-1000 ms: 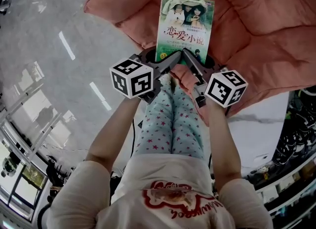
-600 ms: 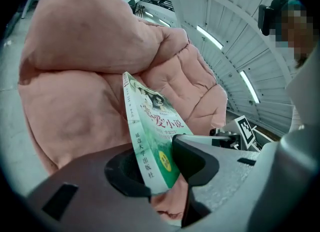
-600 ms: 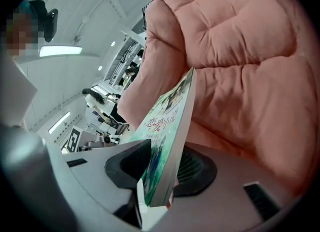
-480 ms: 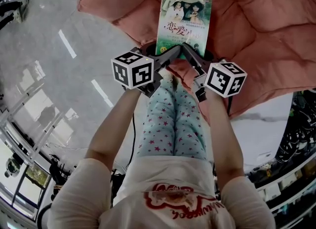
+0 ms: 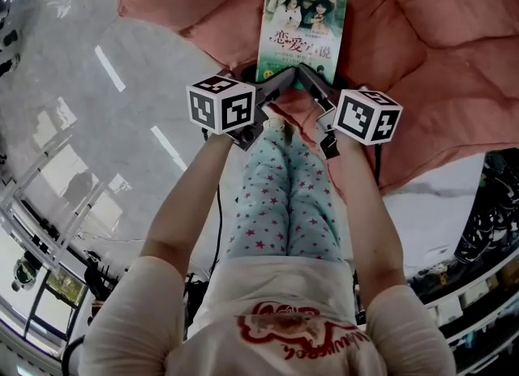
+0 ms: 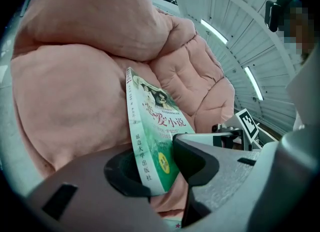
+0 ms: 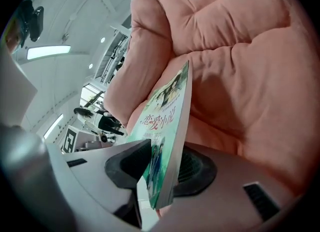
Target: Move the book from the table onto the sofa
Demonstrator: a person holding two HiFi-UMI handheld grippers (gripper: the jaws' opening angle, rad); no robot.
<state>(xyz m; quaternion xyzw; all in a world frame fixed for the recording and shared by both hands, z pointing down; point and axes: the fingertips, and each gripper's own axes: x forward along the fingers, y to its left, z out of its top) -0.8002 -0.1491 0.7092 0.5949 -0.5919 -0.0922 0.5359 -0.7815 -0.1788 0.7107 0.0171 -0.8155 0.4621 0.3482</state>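
**Book gripped at its near end, its whole length out over the sofa**

Head view: The book [image 5: 302, 30] lies cover up above the pink sofa [image 5: 422, 58]. Its long axis runs straight away from the person. The left gripper [image 5: 272, 88] and right gripper [image 5: 318, 91] come together in a V at the near short edge, one at each corner. All of the book therefore lies beyond the jaws, over the seat cushion. Neither hand is nearer; they sit level with each other. The grey floor [image 5: 97, 123] shows left of the sofa, well apart from the book.

Left gripper view: The left gripper [image 6: 160, 168] is clamped on the book [image 6: 150, 121] at its near corner by the spine, one pad on the cover and one underneath. The book stretches away from the jaws toward the backrest, with the sofa [image 6: 75, 91] close beneath it. I cannot tell whether its far end touches the cushion.

Right gripper view: The right gripper [image 7: 160, 168] is clenched on the book [image 7: 167, 121] at the other near corner, at the page edge, with a pad on each face. The sofa [image 7: 240, 66] fills the space behind and under the book.

Because the book's length lies ahead of both jaws, its far end would probably meet the cushion first. Both grips could then let go and draw back along that axis, toward the person.
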